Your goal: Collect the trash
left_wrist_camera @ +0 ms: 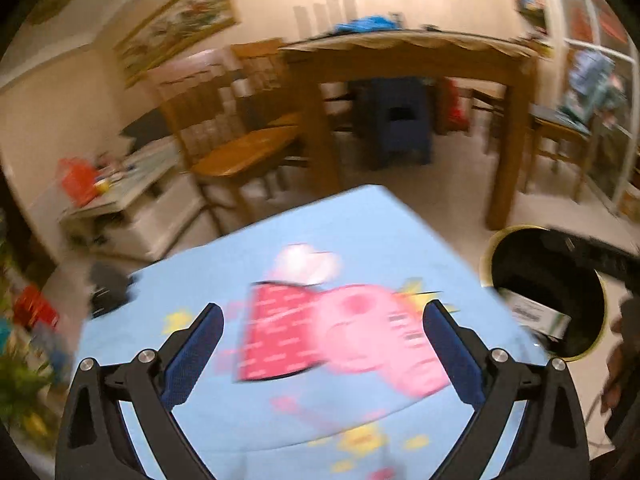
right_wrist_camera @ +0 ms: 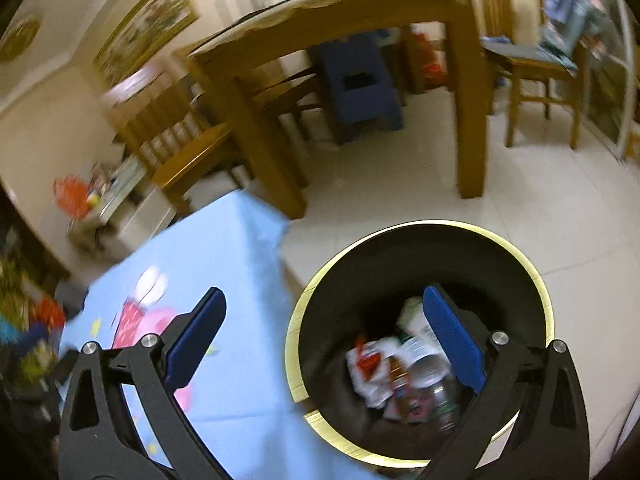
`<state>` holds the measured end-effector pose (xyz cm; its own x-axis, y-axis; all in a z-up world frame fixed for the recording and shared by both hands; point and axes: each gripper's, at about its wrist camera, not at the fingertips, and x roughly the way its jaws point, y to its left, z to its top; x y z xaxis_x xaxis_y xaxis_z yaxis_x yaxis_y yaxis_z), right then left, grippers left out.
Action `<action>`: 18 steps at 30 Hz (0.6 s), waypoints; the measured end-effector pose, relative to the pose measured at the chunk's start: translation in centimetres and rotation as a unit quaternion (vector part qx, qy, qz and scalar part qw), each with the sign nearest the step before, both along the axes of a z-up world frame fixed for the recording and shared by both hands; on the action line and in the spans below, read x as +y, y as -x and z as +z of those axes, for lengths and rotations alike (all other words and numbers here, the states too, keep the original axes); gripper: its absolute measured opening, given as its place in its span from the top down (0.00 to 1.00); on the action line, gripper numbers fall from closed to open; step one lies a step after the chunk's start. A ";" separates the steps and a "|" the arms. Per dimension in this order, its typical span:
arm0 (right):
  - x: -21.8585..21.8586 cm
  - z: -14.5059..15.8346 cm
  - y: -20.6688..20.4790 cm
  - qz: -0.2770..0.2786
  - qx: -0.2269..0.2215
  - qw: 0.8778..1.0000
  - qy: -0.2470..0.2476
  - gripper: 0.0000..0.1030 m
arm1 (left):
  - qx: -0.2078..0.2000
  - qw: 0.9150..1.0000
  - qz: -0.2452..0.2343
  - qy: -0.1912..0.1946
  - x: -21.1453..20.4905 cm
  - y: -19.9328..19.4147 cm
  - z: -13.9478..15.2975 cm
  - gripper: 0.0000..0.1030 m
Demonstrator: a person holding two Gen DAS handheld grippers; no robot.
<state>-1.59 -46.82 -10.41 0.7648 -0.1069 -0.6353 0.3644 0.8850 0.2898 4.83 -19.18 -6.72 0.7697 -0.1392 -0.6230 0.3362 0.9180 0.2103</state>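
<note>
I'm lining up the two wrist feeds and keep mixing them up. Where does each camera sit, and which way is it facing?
Left wrist view: on the left tongs, looking forward and down over the blue tablecloth; both padded fingers show, spread, nothing between them.
Right wrist view: on the right tongs, looking down into the bin of trash; both fingers show, spread.
Shared: the tablecloth, the bin, the wooden table.

I see a tall wooden dining table (right_wrist_camera: 464, 92), a blue plastic stool (right_wrist_camera: 358, 92) under it, wooden chairs (left_wrist_camera: 236, 152) beside it, gold-framed pictures (left_wrist_camera: 180, 24) on the wall behind.
</note>
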 end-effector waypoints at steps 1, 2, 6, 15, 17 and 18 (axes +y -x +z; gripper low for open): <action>2.0 0.1 0.0 0.013 0.002 1.000 0.001 0.05 | -0.008 1.000 0.025 -0.007 1.9 -0.2 0.6 0.06; 3.5 0.1 -0.1 0.026 0.003 1.000 -0.002 0.05 | -0.013 0.999 0.042 -0.008 3.5 -0.3 1.0 0.06; 10.7 2.8 0.4 0.091 -0.011 0.995 0.025 0.05 | -0.033 0.995 0.098 0.014 9.9 0.9 3.4 0.06; 22.0 11.5 3.3 0.164 -0.104 0.974 0.119 0.05 | -0.087 0.984 0.158 0.014 17.2 4.7 8.1 0.06; 22.5 11.5 3.6 0.154 -0.104 0.976 0.113 0.05 | -0.073 0.985 0.155 0.026 18.2 5.0 8.4 0.06; 22.9 11.2 3.6 0.136 -0.099 0.978 0.125 0.05 | -0.071 0.984 0.158 0.030 18.7 5.1 8.5 0.06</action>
<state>-5.22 -23.88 0.81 0.8916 -0.0151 -0.4526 0.0644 0.9935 0.0937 -0.29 -0.51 1.73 0.8592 0.0873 -0.5042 0.0032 0.9844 0.1759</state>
